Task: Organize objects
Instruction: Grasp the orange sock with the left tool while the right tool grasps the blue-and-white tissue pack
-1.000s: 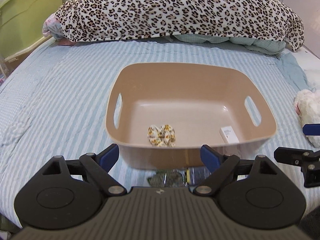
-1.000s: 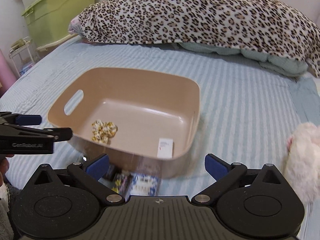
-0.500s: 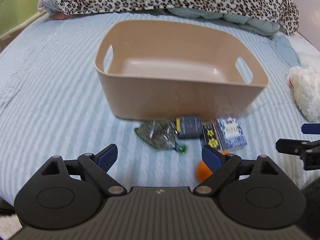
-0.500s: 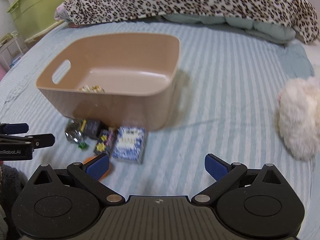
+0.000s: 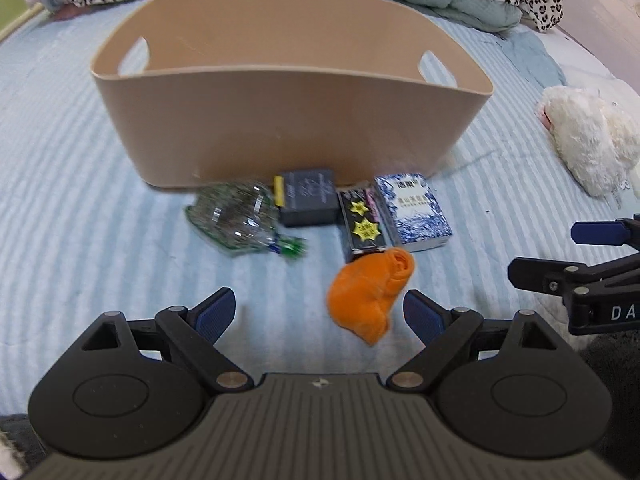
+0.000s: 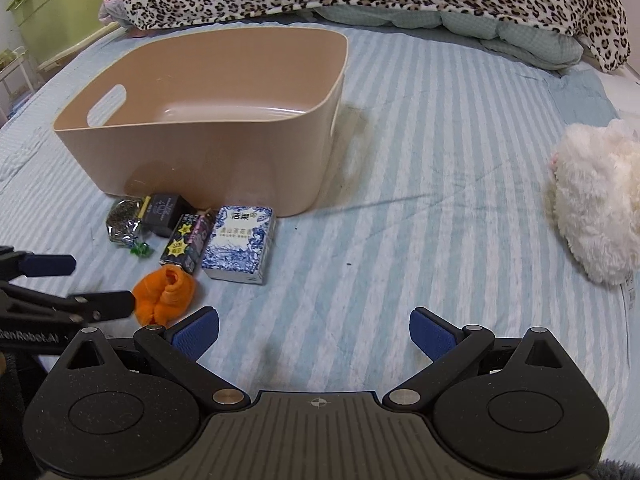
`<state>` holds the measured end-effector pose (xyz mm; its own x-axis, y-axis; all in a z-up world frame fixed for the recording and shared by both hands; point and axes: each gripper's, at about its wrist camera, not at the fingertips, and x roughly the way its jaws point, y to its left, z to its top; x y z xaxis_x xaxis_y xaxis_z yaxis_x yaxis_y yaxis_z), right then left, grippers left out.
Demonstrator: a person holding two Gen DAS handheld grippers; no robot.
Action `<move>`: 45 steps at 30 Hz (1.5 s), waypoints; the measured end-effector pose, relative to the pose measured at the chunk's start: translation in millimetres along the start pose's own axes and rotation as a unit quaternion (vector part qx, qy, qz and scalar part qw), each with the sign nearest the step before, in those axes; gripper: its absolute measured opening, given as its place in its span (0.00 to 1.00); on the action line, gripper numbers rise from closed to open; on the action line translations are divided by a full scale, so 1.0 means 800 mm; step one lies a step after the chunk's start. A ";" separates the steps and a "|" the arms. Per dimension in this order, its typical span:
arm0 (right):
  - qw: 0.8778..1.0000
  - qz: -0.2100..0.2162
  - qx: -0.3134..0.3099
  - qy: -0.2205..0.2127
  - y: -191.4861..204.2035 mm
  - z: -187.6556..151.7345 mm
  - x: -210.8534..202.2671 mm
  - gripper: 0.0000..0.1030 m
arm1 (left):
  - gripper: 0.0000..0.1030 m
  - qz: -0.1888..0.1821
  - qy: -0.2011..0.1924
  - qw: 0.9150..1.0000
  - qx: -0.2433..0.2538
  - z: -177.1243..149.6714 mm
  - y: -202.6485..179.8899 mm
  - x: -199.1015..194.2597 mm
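Both grippers, the left gripper [image 5: 318,312] and right gripper [image 6: 314,332], are hovering spread wide and empty-handed over the striped bedspread [image 6: 420,184], the orange sock [image 5: 370,290] lying nearest, beyond it the blue-and-white tissue pack [image 5: 416,210] stretching lengthwise toward the beige basket [image 5: 288,128].

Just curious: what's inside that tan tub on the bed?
From the right camera, only a bare strip of the tub's floor shows. The near wall hides the rest, so any contents can't be seen.

"GenRobot.AI" on left hand-held gripper [image 6: 52,280], "DA" on right hand-held gripper [image 5: 580,256]
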<state>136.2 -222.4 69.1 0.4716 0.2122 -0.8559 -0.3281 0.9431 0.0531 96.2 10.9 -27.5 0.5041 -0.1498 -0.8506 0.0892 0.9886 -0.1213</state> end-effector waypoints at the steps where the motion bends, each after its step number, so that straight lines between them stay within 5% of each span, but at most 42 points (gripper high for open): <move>1: 1.000 -0.001 0.000 -0.001 0.000 0.000 0.001 1.00 | 0.89 -0.003 0.004 1.000 -0.004 0.001 0.000 0.006; 3: 1.000 -0.010 0.001 -0.008 0.001 -0.001 0.005 1.00 | 0.87 -0.004 0.011 1.000 -0.010 0.002 -0.001 0.016; 8: 1.000 -0.016 -0.001 -0.008 0.004 -0.004 0.018 1.00 | 0.64 -0.014 0.020 1.000 -0.008 0.003 -0.004 0.034; 11: 1.000 -0.016 -0.003 -0.002 0.007 -0.005 0.026 1.00 | 0.48 -0.021 0.017 1.000 0.004 0.004 -0.006 0.037; 13: 1.000 -0.016 -0.004 0.000 0.009 -0.004 0.031 1.00 | 0.21 -0.023 0.026 0.999 0.015 0.004 -0.007 0.040; 16: 1.000 -0.015 -0.004 0.001 0.013 -0.001 0.037 1.00 | 0.10 -0.010 0.019 1.000 0.009 0.004 -0.005 0.037; 22: 1.000 -0.009 -0.013 0.001 0.026 0.004 0.047 1.00 | 0.10 0.024 0.008 1.000 0.014 0.005 0.011 0.027; 39: 1.000 0.002 -0.019 0.005 0.054 0.027 0.103 0.91 | 0.10 0.006 0.007 0.999 -0.052 0.008 0.062 0.030; 45: 0.999 0.012 -0.028 -0.012 0.057 0.030 0.100 0.57 | 0.09 0.001 0.005 0.998 -0.056 0.007 0.062 0.024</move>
<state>178.7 -156.3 15.3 0.4820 0.2403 -0.8426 -0.3840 0.9223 0.0434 114.8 57.0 -47.1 0.4954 -0.1487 -0.8558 -0.0085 0.9844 -0.1759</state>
